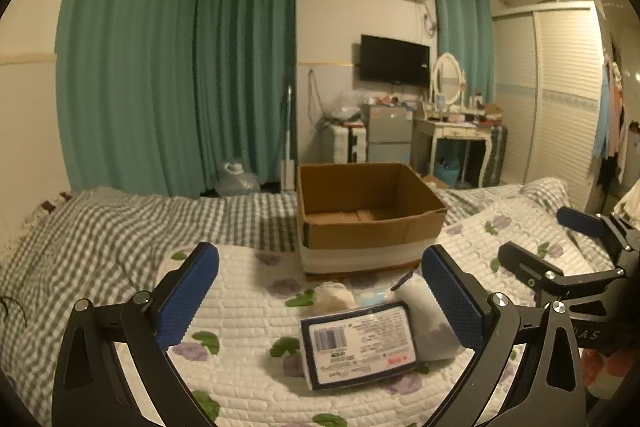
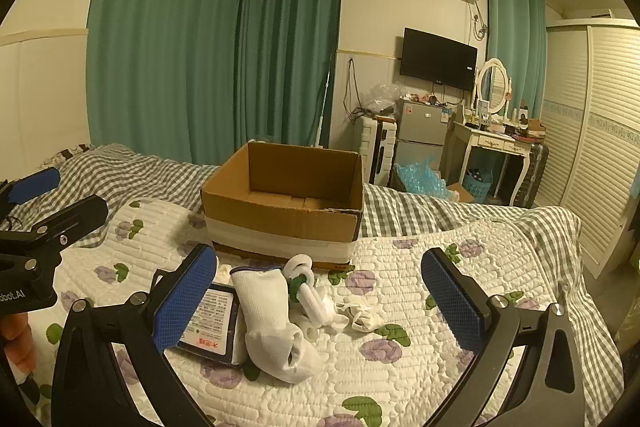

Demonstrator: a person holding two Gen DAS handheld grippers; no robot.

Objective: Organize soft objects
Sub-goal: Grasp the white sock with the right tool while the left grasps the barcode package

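Note:
An open cardboard box [image 1: 370,215] [image 2: 286,199] stands on the bed, its inside bare. In front of it on the floral quilt lie a soft packet with a barcode label [image 1: 358,343] [image 2: 210,323], a white sock [image 2: 272,323] [image 1: 430,323], a white plastic ring toy [image 2: 306,287] and a small crumpled white cloth [image 2: 360,317] [image 1: 334,297]. My left gripper [image 1: 320,301] is open, hovering just before the packet. My right gripper [image 2: 320,301] is open above the sock and toy. Each gripper shows at the edge of the other's view: the right gripper [image 1: 560,239] and the left gripper [image 2: 56,195].
The quilt [image 2: 400,267] lies over a grey checked bedspread [image 1: 120,227]. Green curtains [image 1: 160,67], a small fridge [image 2: 420,131], a dressing table [image 2: 496,143], a wall TV [image 1: 394,61] and a louvred wardrobe [image 2: 592,147] stand beyond the bed. A hand [image 2: 18,343] shows at lower left.

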